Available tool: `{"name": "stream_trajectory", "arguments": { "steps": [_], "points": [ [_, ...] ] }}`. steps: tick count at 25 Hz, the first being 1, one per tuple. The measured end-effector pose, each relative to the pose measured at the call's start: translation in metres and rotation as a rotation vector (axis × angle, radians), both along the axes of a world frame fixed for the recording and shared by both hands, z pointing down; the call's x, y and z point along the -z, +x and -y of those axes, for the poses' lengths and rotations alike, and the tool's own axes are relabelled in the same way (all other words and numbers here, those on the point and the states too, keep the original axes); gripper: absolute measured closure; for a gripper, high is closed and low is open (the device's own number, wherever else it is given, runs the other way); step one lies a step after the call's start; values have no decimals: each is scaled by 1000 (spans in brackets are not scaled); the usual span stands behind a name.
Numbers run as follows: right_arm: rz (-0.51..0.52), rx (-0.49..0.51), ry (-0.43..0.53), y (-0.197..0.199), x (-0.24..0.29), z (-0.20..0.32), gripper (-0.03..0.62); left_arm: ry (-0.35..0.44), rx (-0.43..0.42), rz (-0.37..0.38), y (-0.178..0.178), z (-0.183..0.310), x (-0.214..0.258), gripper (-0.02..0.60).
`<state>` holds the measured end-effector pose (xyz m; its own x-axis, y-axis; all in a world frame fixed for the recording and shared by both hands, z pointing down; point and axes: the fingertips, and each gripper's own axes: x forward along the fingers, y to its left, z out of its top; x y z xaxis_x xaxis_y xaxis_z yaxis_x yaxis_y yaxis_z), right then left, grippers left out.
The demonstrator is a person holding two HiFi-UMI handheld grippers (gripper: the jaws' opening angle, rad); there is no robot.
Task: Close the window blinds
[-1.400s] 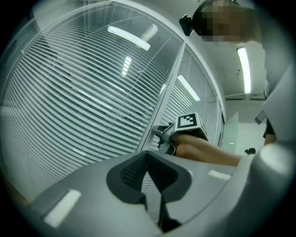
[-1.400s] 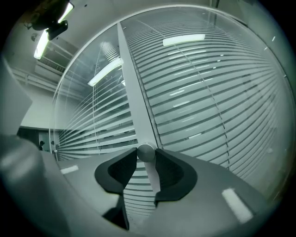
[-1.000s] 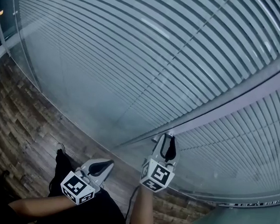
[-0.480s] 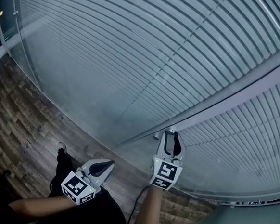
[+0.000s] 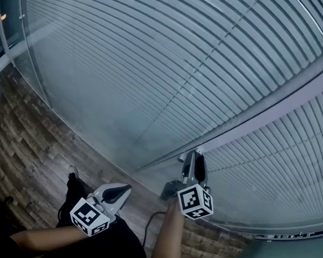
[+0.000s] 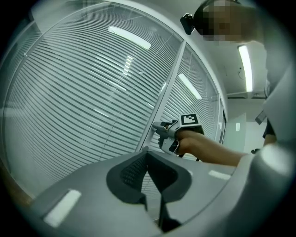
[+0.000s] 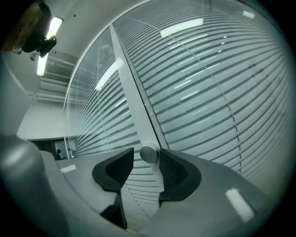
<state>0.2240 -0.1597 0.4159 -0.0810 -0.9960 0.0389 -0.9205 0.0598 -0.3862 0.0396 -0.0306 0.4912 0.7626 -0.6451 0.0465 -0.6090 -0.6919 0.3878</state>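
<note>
Window blinds (image 5: 156, 53) behind the glass, slats nearly flat; tilt knob (image 7: 148, 153) between the right gripper's (image 5: 195, 156) opening jaws, unpinched, positioned for twisting; left gripper (image 5: 124, 189) closed empty, parked low.

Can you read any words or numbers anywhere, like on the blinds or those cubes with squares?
No readable words, numbers or brand names in any view.
Marker cubes: only black-and-white square patterns, no letters.
Blinds: plain, no print.
</note>
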Motion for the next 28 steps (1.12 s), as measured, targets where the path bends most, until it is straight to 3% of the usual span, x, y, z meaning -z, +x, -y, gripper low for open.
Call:
{"name": "stream_trajectory", "arguments": {
  "steps": [6,11,16,23,28],
  "points": [
    [10,-92,6,6,5,4,474,3,2,-7,2,3,7,581],
    [-56,-83,-10,9,5,3,462,6,3,-9,3,4,8,581],
    [-249,-63,-42,5,4,3,464,13,-12,2,6,4,7,581],
    [-631,-69,-115,-1,6,2,464,4,-18,-5,7,2,8,581],
    [-782,-55,-140,-7,6,7,464,2,-30,-7,11,3,6,581]
  ]
}}
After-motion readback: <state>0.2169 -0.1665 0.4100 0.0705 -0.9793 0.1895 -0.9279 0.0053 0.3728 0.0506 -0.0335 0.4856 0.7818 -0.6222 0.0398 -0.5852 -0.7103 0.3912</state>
